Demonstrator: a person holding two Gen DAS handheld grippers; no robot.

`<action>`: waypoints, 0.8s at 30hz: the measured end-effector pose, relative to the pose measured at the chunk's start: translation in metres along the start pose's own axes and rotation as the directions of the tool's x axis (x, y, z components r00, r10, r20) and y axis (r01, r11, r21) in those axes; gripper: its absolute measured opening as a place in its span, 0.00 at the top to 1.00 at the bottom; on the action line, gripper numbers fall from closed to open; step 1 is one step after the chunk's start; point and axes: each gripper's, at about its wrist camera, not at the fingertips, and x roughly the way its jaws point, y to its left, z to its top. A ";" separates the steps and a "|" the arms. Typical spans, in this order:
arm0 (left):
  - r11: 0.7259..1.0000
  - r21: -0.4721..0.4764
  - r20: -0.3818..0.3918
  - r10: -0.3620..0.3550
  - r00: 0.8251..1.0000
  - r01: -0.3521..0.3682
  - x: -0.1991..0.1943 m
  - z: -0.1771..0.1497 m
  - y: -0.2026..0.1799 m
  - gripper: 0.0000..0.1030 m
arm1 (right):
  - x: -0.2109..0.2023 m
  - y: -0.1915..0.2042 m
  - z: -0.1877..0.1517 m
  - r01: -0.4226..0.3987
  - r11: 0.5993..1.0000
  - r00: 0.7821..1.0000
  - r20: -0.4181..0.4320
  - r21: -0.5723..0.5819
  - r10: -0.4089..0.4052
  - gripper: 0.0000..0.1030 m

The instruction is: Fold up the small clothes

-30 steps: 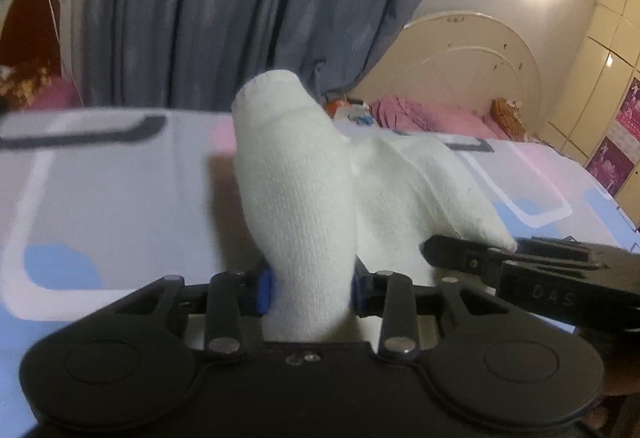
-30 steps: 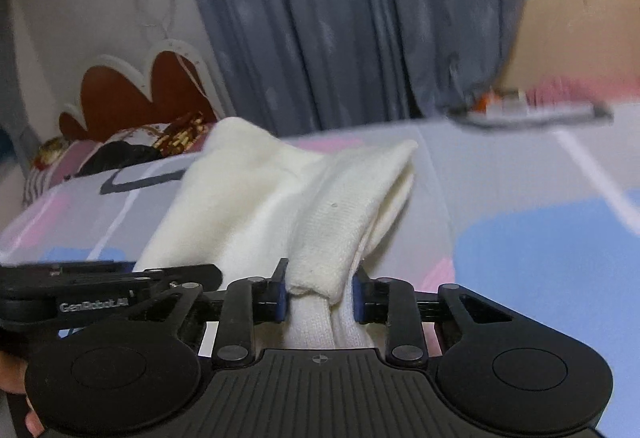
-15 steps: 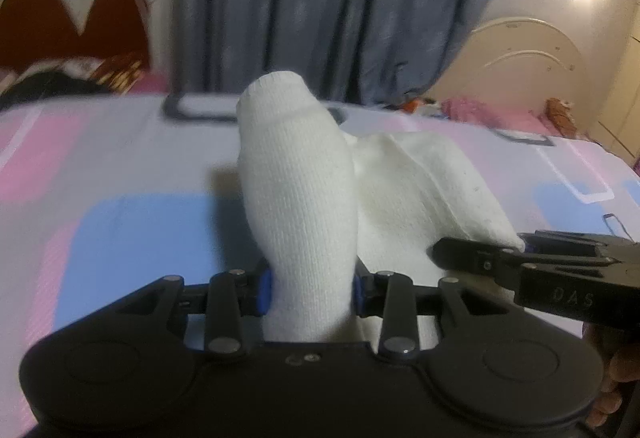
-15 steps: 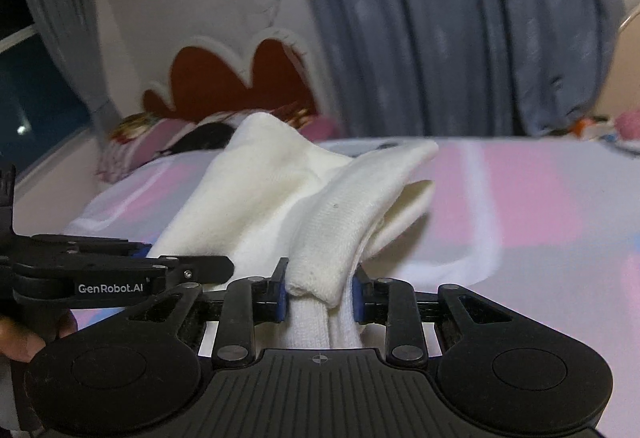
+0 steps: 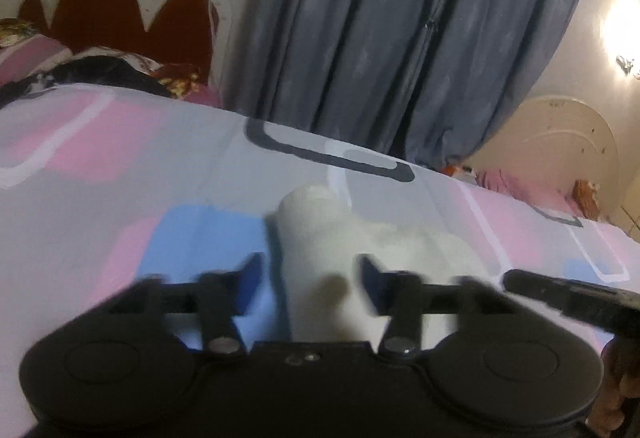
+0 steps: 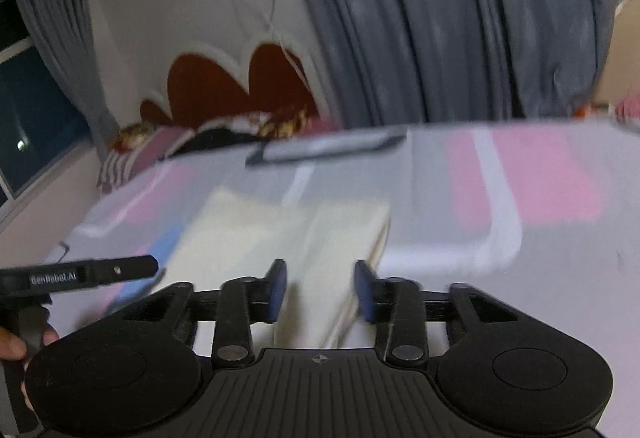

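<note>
The white sock (image 5: 320,250) is lying on the bed (image 5: 120,190) between both tools. Left tool (image 5: 310,284) sits wide around it, pads off the cloth. Right tool (image 6: 320,288) is also open, though its jaws have just been closing.

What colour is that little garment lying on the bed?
The small garment is plain white to cream, no pattern visible. It shows best in the left wrist view.
</note>
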 end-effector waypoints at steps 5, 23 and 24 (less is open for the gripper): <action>0.998 0.027 -0.094 0.067 0.993 -0.065 0.044 -0.009 0.002 0.60 | 0.045 0.022 -0.012 0.020 0.988 0.992 -0.122 -0.155 -0.039 0.90; 0.999 -0.042 -0.087 -0.009 0.996 0.006 -0.014 -0.069 0.008 0.59 | 0.009 0.021 -0.049 -0.010 0.979 0.990 -0.137 -0.203 -0.018 0.90; 1.000 -0.031 -0.083 0.002 0.997 -0.004 -0.016 -0.068 0.005 0.59 | 0.009 0.019 -0.047 -0.011 0.983 0.990 -0.142 -0.185 -0.016 0.90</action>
